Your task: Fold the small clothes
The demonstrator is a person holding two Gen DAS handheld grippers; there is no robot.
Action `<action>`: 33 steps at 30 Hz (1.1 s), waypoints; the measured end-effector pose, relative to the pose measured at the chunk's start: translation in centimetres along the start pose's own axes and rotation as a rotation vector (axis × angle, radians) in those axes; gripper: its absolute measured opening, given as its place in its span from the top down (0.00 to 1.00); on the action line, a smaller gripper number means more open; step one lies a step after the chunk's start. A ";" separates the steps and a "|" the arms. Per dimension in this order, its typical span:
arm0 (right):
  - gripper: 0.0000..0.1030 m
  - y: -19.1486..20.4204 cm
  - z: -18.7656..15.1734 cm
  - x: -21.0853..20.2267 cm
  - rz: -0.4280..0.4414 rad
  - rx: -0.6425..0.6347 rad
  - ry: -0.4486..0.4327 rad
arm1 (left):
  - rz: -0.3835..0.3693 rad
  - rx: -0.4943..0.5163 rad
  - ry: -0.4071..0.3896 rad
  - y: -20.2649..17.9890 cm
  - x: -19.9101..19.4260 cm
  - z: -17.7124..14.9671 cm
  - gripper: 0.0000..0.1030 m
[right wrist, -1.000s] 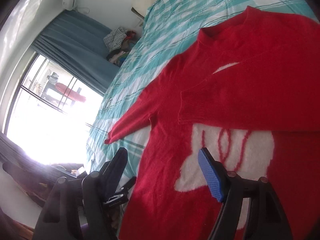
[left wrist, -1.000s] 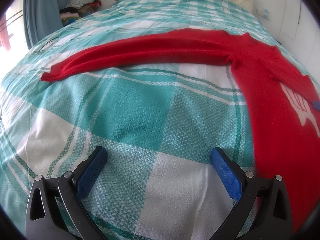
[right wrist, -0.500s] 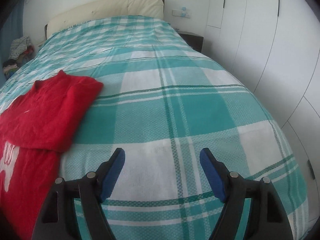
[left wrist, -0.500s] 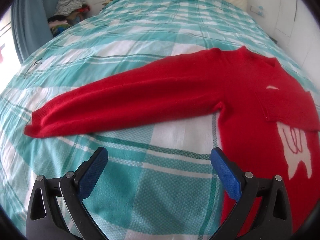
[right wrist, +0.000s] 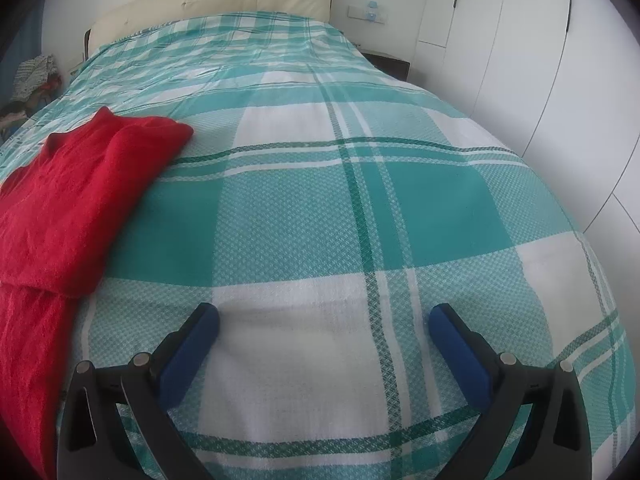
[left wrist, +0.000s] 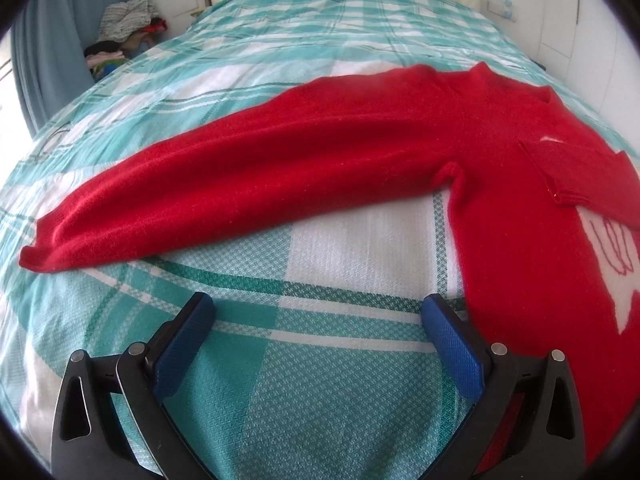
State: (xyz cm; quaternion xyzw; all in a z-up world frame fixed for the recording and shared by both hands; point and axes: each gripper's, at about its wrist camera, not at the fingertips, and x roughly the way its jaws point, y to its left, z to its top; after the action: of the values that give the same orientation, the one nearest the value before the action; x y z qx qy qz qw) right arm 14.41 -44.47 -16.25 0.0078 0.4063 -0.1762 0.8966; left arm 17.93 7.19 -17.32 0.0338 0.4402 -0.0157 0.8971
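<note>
A red sweater with a white motif lies flat on the bed. Its left sleeve stretches out to the left, cuff at the far left. The other sleeve is folded across the chest. My left gripper is open and empty, just in front of the stretched sleeve, over the bedspread. My right gripper is open and empty over bare bedspread, to the right of the sweater, whose folded side shows at the left edge.
The bed has a teal and white checked cover and a cream headboard. A pile of clothes sits by a blue curtain at the far left. White wardrobe doors stand to the right.
My left gripper has moved closer to the stretched sleeve. My right gripper has swung away from above the sweater's front to the bare bedspread on its right. Both stayed open.
</note>
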 end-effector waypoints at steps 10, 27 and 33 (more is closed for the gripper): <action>0.00 0.1 -0.1 0.2 -0.003 -0.003 0.008 | 0.005 0.004 0.002 -0.1 0.0 0.0 0.00; 0.00 0.0 -0.2 0.1 -0.001 -0.002 0.005 | 0.003 0.000 0.003 -0.1 0.0 0.0 0.00; 0.00 0.0 -0.2 0.1 -0.001 -0.003 0.005 | -0.003 -0.002 -0.001 -0.1 -0.1 0.0 0.00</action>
State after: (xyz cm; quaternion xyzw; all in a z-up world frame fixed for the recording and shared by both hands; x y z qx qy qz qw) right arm 14.30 -44.43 -16.47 0.0068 0.4088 -0.1763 0.8954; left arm 17.90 7.13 -17.27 0.0320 0.4397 -0.0167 0.8974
